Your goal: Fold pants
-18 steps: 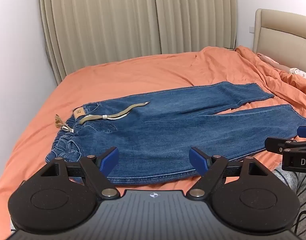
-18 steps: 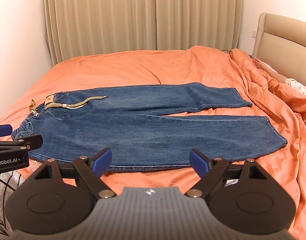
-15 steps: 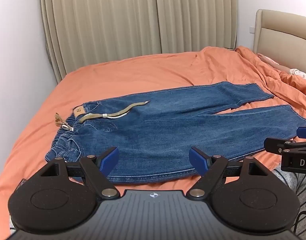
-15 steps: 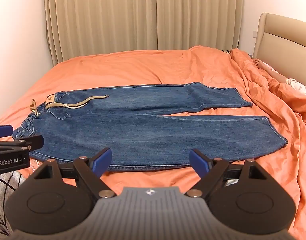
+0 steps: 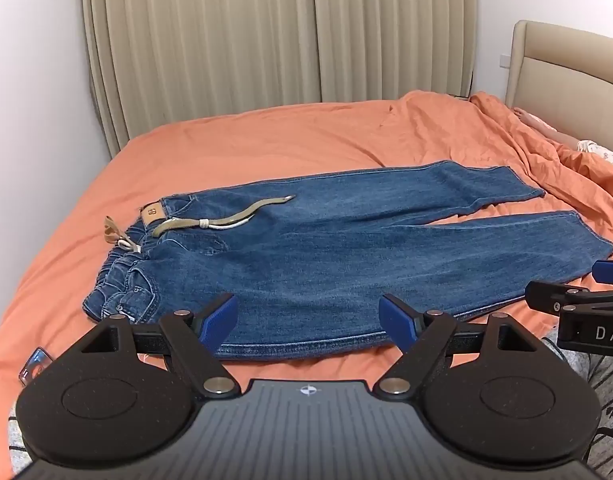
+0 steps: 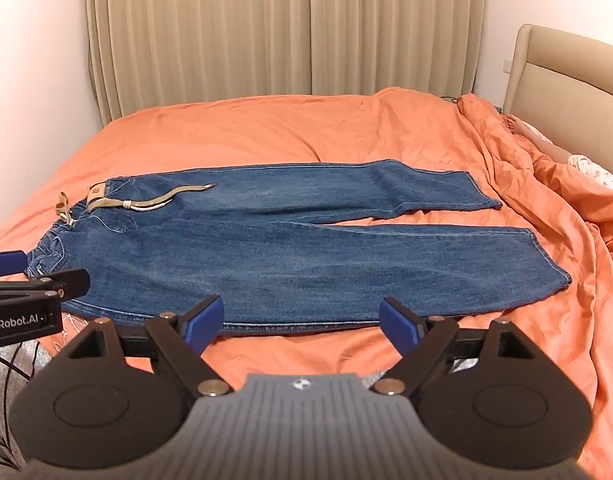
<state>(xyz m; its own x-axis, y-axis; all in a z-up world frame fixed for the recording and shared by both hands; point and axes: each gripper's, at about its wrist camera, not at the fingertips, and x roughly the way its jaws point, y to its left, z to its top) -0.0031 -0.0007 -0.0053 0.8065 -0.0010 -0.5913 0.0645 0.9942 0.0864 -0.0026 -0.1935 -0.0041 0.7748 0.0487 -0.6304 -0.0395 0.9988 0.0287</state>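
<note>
Left hand-held gripper [image 5: 308, 322]: fingers spread wide, holding nothing; it hovers over the near edge of the bed, just short of the near hem-side seam of the jeans.
Right hand-held gripper [image 6: 300, 320]: fingers likewise spread, empty; it hovers at the same near edge, beside the left unit, whose tip shows at the left border of the right wrist view.
Jeans [image 5: 346, 256]: blue denim, laid flat on the orange bed sheet [image 5: 266, 144], both legs extended and not yet folded.
Long axis: runs left to right across both views, square to the direction in which the fingers point.
Waistband [image 5: 154, 216]: at the left end, with a tan drawstring [image 5: 226, 218] lying loose across it.
Leg cuffs [image 6: 546, 256]: at the right end, the two legs slightly parted, the far leg ending short of the near one.
Bearing from grippers: the garment lies directly ahead and below; the near seam is closest to both.
Nearer hand: the left stands closer to the waistband end, the right closer to the cuff end.
Judged step: start of the task; no fold made.
Judged requirement: each unit takes its own end, then carries the near leg over the far leg, or cuffs toward waistband.
Surroundings: beige curtains [image 6: 286, 28] behind the bed, padded headboard [image 6: 566, 72] at right.
</note>
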